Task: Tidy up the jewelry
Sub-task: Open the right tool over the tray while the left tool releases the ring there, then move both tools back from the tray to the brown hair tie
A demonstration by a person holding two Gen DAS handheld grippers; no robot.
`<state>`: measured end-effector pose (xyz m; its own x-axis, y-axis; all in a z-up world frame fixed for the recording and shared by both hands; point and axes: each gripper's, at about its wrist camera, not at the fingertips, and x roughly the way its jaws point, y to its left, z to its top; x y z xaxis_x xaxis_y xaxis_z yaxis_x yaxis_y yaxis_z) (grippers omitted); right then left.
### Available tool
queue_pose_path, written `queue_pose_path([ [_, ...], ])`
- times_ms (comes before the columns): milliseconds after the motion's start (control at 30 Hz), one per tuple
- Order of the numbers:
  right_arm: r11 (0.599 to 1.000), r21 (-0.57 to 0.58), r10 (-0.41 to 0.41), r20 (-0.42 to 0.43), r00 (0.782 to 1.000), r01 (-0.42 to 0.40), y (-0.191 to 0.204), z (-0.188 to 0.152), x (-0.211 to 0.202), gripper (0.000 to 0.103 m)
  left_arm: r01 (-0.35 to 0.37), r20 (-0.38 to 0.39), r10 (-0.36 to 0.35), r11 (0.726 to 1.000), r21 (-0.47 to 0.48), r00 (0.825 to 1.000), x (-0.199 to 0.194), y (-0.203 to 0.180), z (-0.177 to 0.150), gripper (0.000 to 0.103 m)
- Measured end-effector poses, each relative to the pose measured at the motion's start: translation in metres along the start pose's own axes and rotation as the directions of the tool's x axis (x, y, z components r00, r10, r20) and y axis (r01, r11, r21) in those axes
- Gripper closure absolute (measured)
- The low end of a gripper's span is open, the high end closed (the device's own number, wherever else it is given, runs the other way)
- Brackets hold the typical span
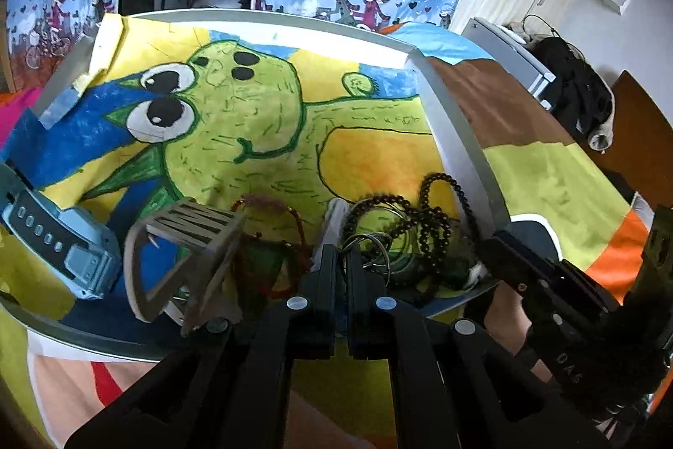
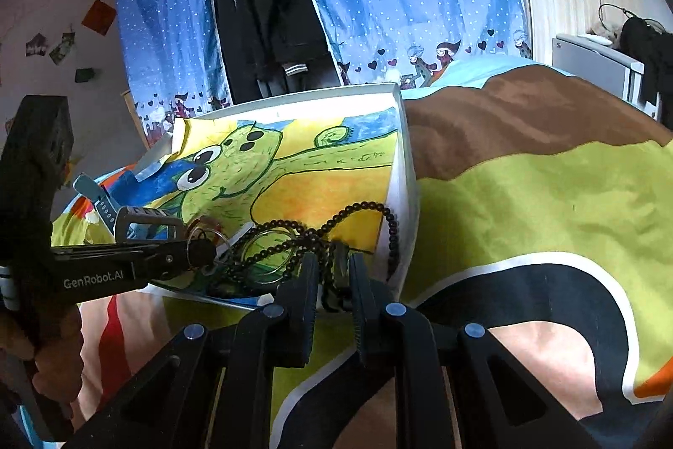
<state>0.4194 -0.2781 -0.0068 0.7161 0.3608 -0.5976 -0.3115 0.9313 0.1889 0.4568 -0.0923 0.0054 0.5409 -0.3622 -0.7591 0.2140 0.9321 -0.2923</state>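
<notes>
Left tool [image 1: 341, 259] nearly closed, pinching silver rings [image 1: 370, 243]; right tool [image 2: 332, 272] narrowly open around black beads [image 2: 294, 234], its grip unclear, at the tray's [image 2: 406, 171] near corner.

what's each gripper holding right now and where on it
The left gripper looks shut on the silver rings, gripping one by its rim. The right gripper pinches the dark bead strand at its bunched near end.

The blue watch strap [image 1: 63, 238] runs off the left edge; the red cord bracelet [image 1: 273, 238] is blurred.
</notes>
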Motion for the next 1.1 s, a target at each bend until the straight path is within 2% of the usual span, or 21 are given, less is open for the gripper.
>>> queue_pose_path([
  [200,1.000,-0.005,-0.015,0.016,1.000,0.015,-0.001,-0.002,-0.009,0.088,-0.016,-0.010,0.016,0.999,0.031,1.000,-0.003,-0.002,-0.002,0.099],
  [267,1.000,0.000,-0.022,0.019,1.000,0.022,-0.003,-0.003,-0.015,0.087,-0.029,-0.010,0.030,0.999,0.044,1.000,-0.004,-0.004,-0.003,0.092],
  [333,1.000,0.005,-0.026,0.024,0.999,0.026,-0.003,-0.004,-0.021,0.080,-0.042,-0.002,0.042,0.998,0.042,0.999,-0.007,-0.006,-0.003,0.065],
  [367,1.000,0.006,-0.031,0.026,0.999,0.030,-0.003,-0.004,-0.024,0.076,-0.049,0.006,0.049,0.998,0.038,0.999,-0.009,-0.006,-0.003,0.059],
  [400,0.999,0.007,-0.035,0.028,0.999,0.035,-0.003,-0.004,-0.027,0.075,-0.055,0.018,0.054,0.998,0.032,0.998,-0.012,-0.007,-0.004,0.055],
  [533,0.999,0.000,-0.042,0.035,0.998,0.042,0.001,-0.004,-0.041,0.075,-0.055,0.022,0.054,0.998,0.016,0.998,-0.023,-0.009,-0.004,0.050],
  [567,0.999,-0.003,-0.043,0.039,0.998,0.043,0.002,-0.004,-0.044,0.071,-0.057,0.028,0.056,0.998,0.017,0.998,-0.027,-0.010,-0.004,0.049],
  [600,0.999,-0.005,-0.045,0.046,0.998,0.045,0.003,-0.003,-0.048,0.062,-0.054,0.040,0.054,0.998,0.019,0.998,-0.033,-0.011,-0.005,0.048],
  [667,0.999,-0.006,-0.051,0.071,0.996,0.052,0.006,-0.003,-0.060,0.054,-0.048,0.066,0.046,0.999,0.021,0.997,-0.045,-0.014,-0.007,0.045],
  [733,0.998,-0.007,-0.055,0.088,0.995,0.056,0.010,0.000,-0.072,0.051,-0.044,0.096,0.042,0.999,0.019,0.994,-0.059,-0.016,-0.009,0.032],
  [867,0.998,-0.005,-0.062,0.126,0.990,0.063,0.016,0.004,-0.097,0.034,-0.036,0.172,0.032,0.999,0.023,0.985,-0.094,-0.021,-0.015,0.029],
  [900,0.998,-0.003,-0.059,0.137,0.989,0.060,0.017,0.004,-0.104,0.027,-0.042,0.189,0.036,0.999,0.028,0.981,-0.102,-0.023,-0.017,0.023],
  [933,0.999,0.000,-0.053,0.153,0.987,0.053,0.020,0.005,-0.113,0.023,-0.045,0.213,0.037,0.998,0.033,0.976,-0.111,-0.025,-0.020,0.018],
  [1100,0.999,-0.010,-0.029,0.214,0.976,0.032,0.038,0.005,-0.153,0.003,-0.066,0.334,0.037,0.995,0.074,0.942,-0.161,-0.035,-0.041,0.009],
])
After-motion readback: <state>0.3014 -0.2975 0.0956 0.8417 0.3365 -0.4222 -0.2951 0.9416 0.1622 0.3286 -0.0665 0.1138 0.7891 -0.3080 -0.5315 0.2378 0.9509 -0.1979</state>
